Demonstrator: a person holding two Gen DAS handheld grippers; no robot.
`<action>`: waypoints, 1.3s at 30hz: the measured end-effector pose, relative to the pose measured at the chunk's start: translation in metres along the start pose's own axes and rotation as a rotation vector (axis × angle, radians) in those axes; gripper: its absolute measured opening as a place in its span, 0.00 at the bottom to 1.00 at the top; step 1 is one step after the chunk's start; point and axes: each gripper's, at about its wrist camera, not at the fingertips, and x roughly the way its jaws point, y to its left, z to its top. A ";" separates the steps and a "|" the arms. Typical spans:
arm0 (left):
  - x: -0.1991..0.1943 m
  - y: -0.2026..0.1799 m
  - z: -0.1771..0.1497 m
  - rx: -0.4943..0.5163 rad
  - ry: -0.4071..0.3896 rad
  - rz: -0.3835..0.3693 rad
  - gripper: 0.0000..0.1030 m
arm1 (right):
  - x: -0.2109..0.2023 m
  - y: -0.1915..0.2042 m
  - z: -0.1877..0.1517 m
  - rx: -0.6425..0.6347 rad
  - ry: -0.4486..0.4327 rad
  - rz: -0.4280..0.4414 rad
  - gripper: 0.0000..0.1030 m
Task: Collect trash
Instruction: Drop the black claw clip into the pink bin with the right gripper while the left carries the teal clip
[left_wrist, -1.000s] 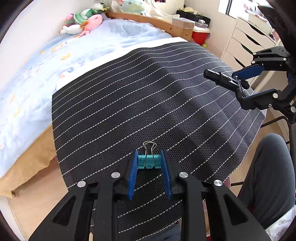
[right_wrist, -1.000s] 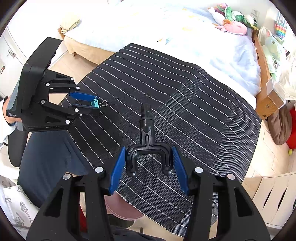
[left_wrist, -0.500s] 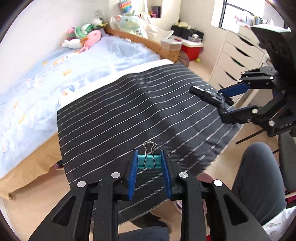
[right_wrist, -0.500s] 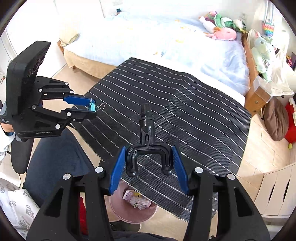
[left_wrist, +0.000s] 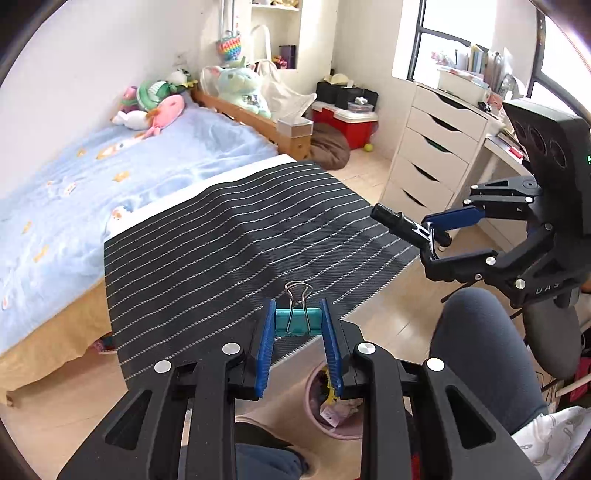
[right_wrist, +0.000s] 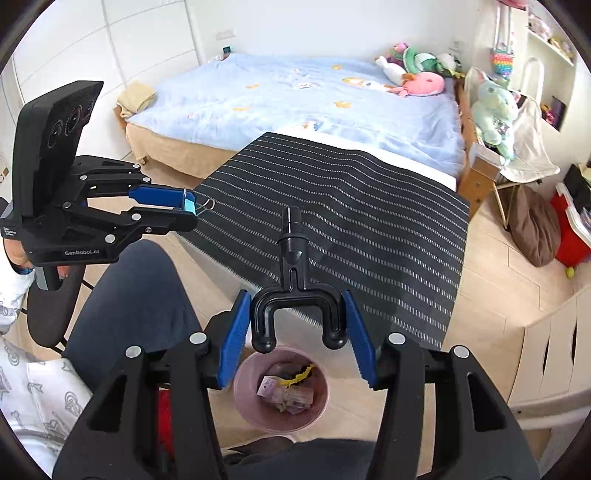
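My left gripper (left_wrist: 298, 308) is shut on a teal binder clip (left_wrist: 297, 323), its wire handles pointing forward. In the right wrist view the same gripper (right_wrist: 192, 208) holds the clip (right_wrist: 190, 204) at the left. My right gripper (right_wrist: 295, 297) is shut on a black fork-shaped plastic piece (right_wrist: 293, 254), its two prongs between the blue pads. The left wrist view shows that gripper (left_wrist: 430, 240) and the piece (left_wrist: 393, 218) at the right. A pink bin (right_wrist: 243, 380) with scraps of trash stands on the floor right below both grippers, partly hidden in the left wrist view (left_wrist: 309, 391).
A black striped mat (left_wrist: 221, 251) slopes from the bed (left_wrist: 92, 177) down towards the floor ahead. White drawers (left_wrist: 432, 155) stand at the right. A person's knees (right_wrist: 140, 295) flank the bin. Bare wooden floor (right_wrist: 487, 295) lies to the right.
Both grippers have risen and drawn back from the mat, still holding their items. The pink bin has come into view beneath them.
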 end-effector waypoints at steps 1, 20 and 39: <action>-0.002 -0.004 -0.002 -0.001 -0.003 -0.005 0.24 | -0.004 0.002 -0.006 0.006 -0.006 -0.003 0.50; -0.016 -0.038 -0.037 -0.006 0.000 -0.056 0.24 | -0.019 0.034 -0.078 0.085 0.021 0.032 0.50; -0.012 -0.049 -0.039 0.023 0.011 -0.093 0.24 | -0.024 0.021 -0.078 0.225 0.008 -0.029 0.97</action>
